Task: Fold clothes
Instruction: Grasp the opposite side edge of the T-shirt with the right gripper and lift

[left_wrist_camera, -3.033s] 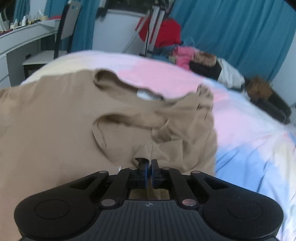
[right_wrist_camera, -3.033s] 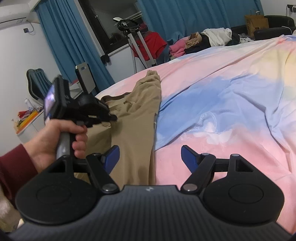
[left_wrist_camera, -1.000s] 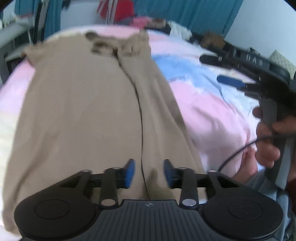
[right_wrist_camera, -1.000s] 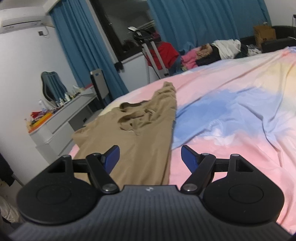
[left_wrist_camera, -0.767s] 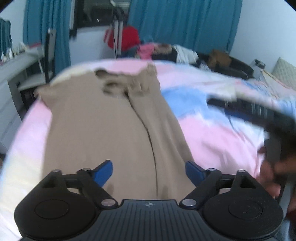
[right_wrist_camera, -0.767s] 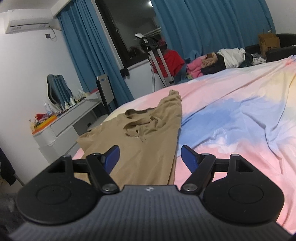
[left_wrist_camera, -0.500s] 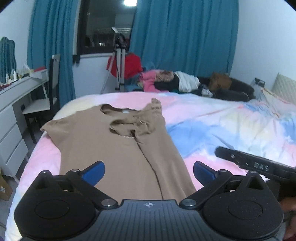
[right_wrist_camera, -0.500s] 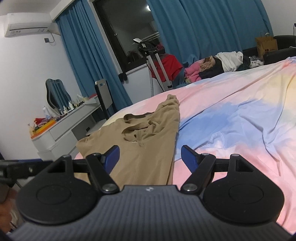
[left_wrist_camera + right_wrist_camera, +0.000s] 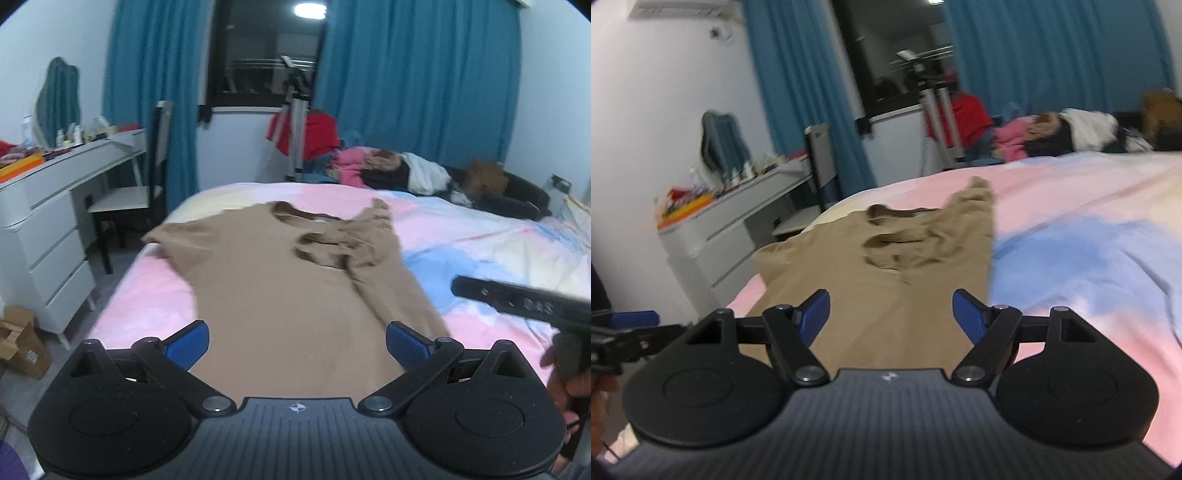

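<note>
A tan T-shirt (image 9: 280, 280) lies on the pastel bed, its right side folded over the middle, its left sleeve spread out near the bed's left edge. It also shows in the right wrist view (image 9: 886, 273). My left gripper (image 9: 297, 341) is open and empty, held above the shirt's near hem. My right gripper (image 9: 891, 310) is open and empty, also above the near part of the shirt. The right gripper's body (image 9: 517, 301) shows at the right of the left wrist view.
The bed (image 9: 498, 258) has a pink, blue and yellow cover. A white dresser (image 9: 44, 229) and a chair (image 9: 125, 195) stand left of it. A tripod (image 9: 295, 122) and a pile of clothes (image 9: 388, 166) sit behind, before blue curtains.
My left gripper let go of the shirt, opened wide and drew back and up from it. The right gripper stayed open and swung left over the shirt.
</note>
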Demonstrator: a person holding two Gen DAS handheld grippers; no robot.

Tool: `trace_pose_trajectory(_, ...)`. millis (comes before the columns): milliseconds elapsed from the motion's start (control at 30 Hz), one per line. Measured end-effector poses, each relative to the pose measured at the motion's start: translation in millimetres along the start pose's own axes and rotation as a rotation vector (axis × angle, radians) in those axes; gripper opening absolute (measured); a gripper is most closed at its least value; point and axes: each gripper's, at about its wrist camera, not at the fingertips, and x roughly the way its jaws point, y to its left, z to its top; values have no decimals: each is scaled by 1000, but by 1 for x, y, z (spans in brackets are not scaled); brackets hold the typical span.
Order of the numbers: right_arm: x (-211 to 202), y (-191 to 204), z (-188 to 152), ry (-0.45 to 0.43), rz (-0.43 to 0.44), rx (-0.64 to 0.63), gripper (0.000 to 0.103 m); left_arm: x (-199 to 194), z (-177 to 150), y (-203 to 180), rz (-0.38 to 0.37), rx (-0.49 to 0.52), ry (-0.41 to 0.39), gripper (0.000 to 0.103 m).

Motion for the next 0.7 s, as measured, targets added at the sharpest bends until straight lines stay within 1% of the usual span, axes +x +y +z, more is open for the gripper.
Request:
trace_pose_trajectory(67, 23, 20, 11, 12, 21, -52, 75, -1, -1, 21, 21, -29, 2, 103)
trace_pose_trajectory(133, 51, 43, 20, 22, 60, -95, 75, 0, -3, 40, 37, -65, 8, 103)
trace_pose_trajectory(200, 83, 67, 30, 35, 97, -137, 75, 0, -8, 58, 66, -111, 13, 103)
trace_pose_trajectory(300, 140, 104, 39, 69, 151, -187, 75, 10, -14, 81, 72, -172, 33, 103)
trace_pose_trajectory(400, 199, 144, 42, 107, 193, -254, 75, 25, -19, 95, 100, -203, 49, 102)
trace_pose_trajectory(467, 236, 174, 43, 114, 207, -328, 74, 35, -21, 99, 122, -195, 56, 102)
trace_pose_trajectory(533, 271, 202, 41, 137, 248, -415, 74, 41, -22, 106, 126, -204, 59, 102)
trace_pose_trajectory(600, 303, 218, 40, 185, 264, -447, 74, 48, -23, 118, 125, -248, 65, 102)
trace_pose_trajectory(667, 335, 234, 39, 234, 280, -479, 74, 52, -26, 134, 120, -314, 65, 101)
trace_pose_trajectory(700, 344, 239, 37, 245, 264, -500, 74, 55, -27, 139, 115, -341, 68, 101)
